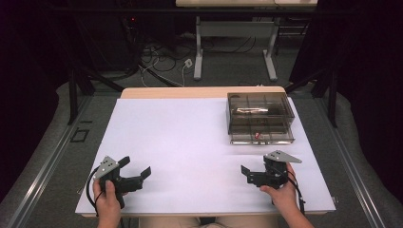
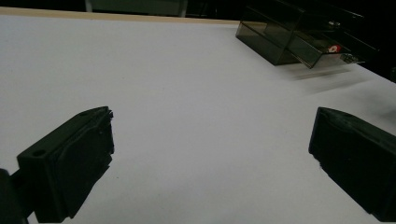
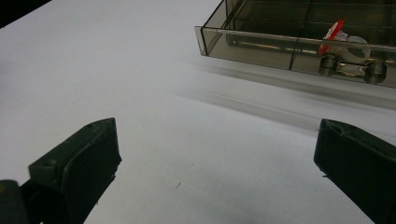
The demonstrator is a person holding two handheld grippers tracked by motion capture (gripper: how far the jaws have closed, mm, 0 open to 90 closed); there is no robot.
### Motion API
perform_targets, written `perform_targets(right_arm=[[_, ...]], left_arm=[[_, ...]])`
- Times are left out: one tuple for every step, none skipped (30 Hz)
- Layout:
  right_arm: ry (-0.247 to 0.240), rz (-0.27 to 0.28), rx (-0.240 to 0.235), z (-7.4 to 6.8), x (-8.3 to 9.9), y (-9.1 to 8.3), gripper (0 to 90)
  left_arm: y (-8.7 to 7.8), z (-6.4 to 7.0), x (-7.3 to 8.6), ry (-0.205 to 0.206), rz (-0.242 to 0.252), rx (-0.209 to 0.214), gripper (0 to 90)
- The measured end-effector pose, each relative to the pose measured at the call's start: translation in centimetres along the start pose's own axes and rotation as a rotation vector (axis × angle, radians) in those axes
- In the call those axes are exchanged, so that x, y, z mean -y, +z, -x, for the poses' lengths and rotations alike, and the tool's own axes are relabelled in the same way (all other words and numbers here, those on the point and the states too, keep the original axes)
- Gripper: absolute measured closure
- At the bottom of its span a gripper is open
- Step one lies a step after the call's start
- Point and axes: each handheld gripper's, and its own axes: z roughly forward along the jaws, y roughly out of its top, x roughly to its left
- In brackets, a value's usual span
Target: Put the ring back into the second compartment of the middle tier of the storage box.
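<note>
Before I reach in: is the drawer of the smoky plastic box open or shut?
Open. The drawer juts out from the front of the box, and a small red-tipped item lies inside it.

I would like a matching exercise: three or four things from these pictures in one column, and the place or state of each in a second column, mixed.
1. left gripper
2. right gripper
3. smoky drawer box
4. small red-capped item

a. inside the pulled-out drawer
b. far right part of the table
c. near left, jaws open
d. near right, jaws open

Pairs: 1-c, 2-d, 3-b, 4-a
</note>
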Motion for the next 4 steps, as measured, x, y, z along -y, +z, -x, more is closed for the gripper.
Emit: perform_targets(right_arm=[[-0.002, -0.004, 0.002, -0.04, 0.01, -0.02, 0.2], [-0.004, -0.001, 0.004, -0.06, 0.02, -0.02, 0.2], [-0.006, 0.002, 0.007, -0.07, 0.03, 0.0, 0.2], [-0.011, 0.004, 0.008, -0.01, 0.02, 0.03, 0.2]], left_arm=[[0.0, 0.0, 0.0, -0.001, 0.0, -0.001, 0.0], [-0.01, -0.02, -0.01, 0.0, 0.001, -0.001, 0.0], [0.0, -0.03, -0.03, 0.001, 0.002, -0.001, 0.0], [0.0, -0.04, -0.04, 0.002, 0.003, -0.001, 0.0]])
